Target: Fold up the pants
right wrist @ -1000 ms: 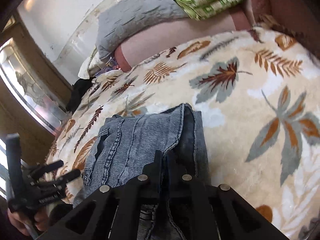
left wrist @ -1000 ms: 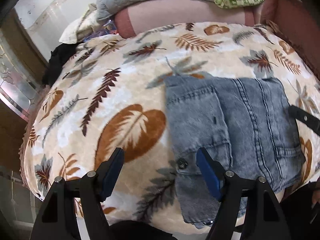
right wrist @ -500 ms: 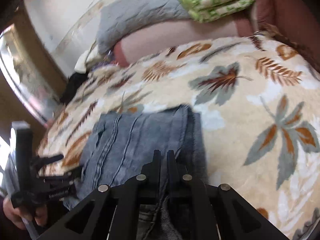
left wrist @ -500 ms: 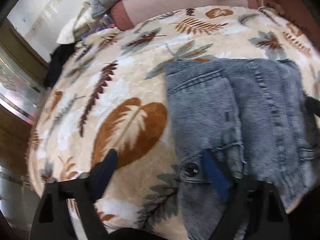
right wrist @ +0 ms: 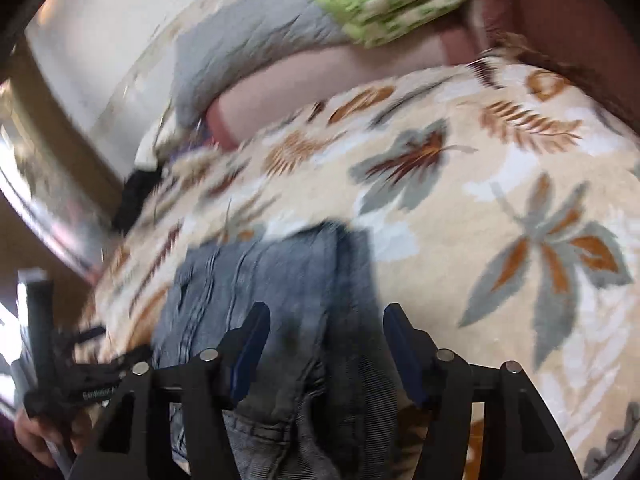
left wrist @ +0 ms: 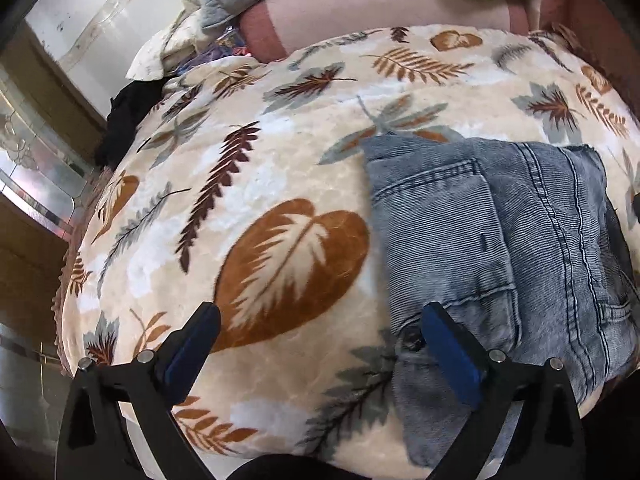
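Your left wrist view looks down close over the blanket (left wrist: 248,184), pants (left wrist: 500,240) at three o'clock; your right view shares them, pants (right wrist: 280,276) at six.

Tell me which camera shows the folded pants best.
The left wrist view: the pants are sharp, with pocket, seams and button visible. The right wrist view shows them motion-blurred, near edge hidden behind the open right claw.

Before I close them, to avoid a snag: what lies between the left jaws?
In the left wrist view, leaf-print blanket; the pants edge reaches the right jaw.
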`<state>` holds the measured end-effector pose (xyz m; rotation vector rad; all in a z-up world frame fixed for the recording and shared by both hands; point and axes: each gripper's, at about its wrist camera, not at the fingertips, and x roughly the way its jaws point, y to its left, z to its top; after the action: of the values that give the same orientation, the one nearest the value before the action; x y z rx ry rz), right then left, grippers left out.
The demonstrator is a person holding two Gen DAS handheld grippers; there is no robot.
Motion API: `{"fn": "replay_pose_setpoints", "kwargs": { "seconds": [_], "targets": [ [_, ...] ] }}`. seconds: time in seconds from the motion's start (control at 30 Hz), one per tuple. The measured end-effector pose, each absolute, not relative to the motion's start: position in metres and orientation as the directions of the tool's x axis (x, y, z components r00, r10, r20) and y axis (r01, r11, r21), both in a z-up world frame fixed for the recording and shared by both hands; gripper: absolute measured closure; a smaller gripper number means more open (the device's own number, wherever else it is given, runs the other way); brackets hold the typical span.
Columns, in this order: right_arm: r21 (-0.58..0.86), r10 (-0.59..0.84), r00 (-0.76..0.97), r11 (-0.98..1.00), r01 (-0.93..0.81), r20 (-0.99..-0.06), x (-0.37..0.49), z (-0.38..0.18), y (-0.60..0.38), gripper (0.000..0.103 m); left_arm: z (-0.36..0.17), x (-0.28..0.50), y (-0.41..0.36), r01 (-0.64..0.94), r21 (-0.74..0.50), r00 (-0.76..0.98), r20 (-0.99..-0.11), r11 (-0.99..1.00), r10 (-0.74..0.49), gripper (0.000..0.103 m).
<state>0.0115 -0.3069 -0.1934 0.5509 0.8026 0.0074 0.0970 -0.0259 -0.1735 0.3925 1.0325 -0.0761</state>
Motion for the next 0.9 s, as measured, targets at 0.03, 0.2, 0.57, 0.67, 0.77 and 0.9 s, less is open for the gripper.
{"fn": "replay_pose_setpoints", "kwargs": {
  "seconds": [0.03, 0.2, 0.57, 0.67, 0.77, 0.9],
  "targets": [
    [0.485, 0.216, 0.703, 0.850, 0.205, -0.677, 0.011, -0.194, -0.311, 0.040, -0.172, 0.096, -0.020, 0.242, 0.268, 0.507, -0.854, 0.932, 0.114, 0.003],
    [0.548, 0.309, 0.646, 0.811, 0.204, -0.698, 0.009, -0.208, -0.324, 0.040, -0.168, 0.092, 0.002, 0.243, 0.132, 0.465, -0.886, 0.961, 0.005, 0.003],
    [0.560, 0.381, 0.559, 0.806, 0.189, -0.737, 0.014, -0.230, -0.318, 0.040, -0.189, 0.107, 0.014, 0.243, -0.114, 0.339, -0.920, 0.963, -0.195, 0.003],
    [0.566, 0.381, 0.571, 0.803, 0.184, -0.727, 0.014, -0.229, -0.320, 0.040, -0.188, 0.106, 0.007, 0.241, -0.079, 0.364, -0.916, 0.967, -0.166, 0.003],
    [0.564, 0.380, 0.568, 0.804, 0.187, -0.730, 0.016, -0.230, -0.321, 0.040, -0.184, 0.103, -0.005, 0.260, -0.004, 0.412, -0.904, 0.966, -0.115, 0.003],
    [0.546, 0.359, 0.577, 0.817, 0.185, -0.734, 0.016, -0.228, -0.321, 0.040, -0.180, 0.100, -0.016, 0.277, 0.076, 0.460, -0.886, 0.958, -0.063, 0.003]
  ]
}}
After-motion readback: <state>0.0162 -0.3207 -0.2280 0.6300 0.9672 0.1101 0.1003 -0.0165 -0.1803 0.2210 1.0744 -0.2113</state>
